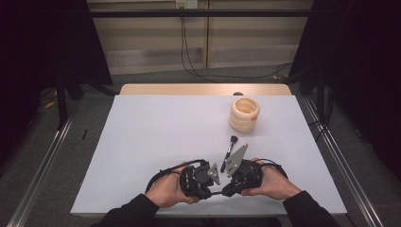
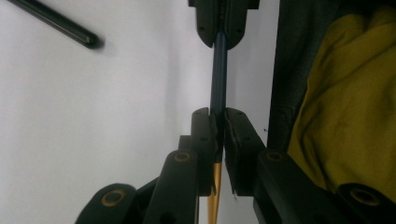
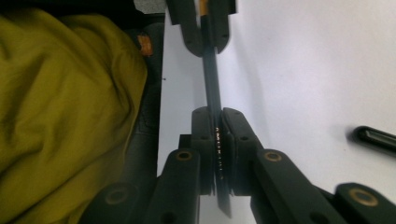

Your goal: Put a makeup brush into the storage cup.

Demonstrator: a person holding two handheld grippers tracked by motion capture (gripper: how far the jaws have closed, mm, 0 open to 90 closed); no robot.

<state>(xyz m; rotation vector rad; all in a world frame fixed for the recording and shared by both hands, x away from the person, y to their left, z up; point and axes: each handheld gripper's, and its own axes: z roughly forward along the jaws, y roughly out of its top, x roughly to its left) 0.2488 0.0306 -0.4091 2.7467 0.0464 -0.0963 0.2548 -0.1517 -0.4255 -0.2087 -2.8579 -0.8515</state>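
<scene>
A thin dark stick [image 2: 218, 79] with a yellow-orange end spans between my two grippers near the table's front edge. The left gripper [image 2: 219, 126] is shut on its yellow end, and the right gripper [image 3: 215, 123] is shut on its dark end [image 3: 211, 74]. In the high view the left gripper [image 1: 208, 188] and the right gripper [image 1: 230, 188] face each other tip to tip, each held in a hand. A black makeup brush [image 1: 229, 147] lies on the table just beyond them. A beige ribbed holder [image 1: 244, 114] stands further back on the right.
The white table top [image 1: 156, 137] ends at a front edge close under the hands. The person's yellow garment [image 3: 60, 116] hangs right behind that edge. The brush's black handle [image 2: 56, 23] lies off to the side in both gripper views.
</scene>
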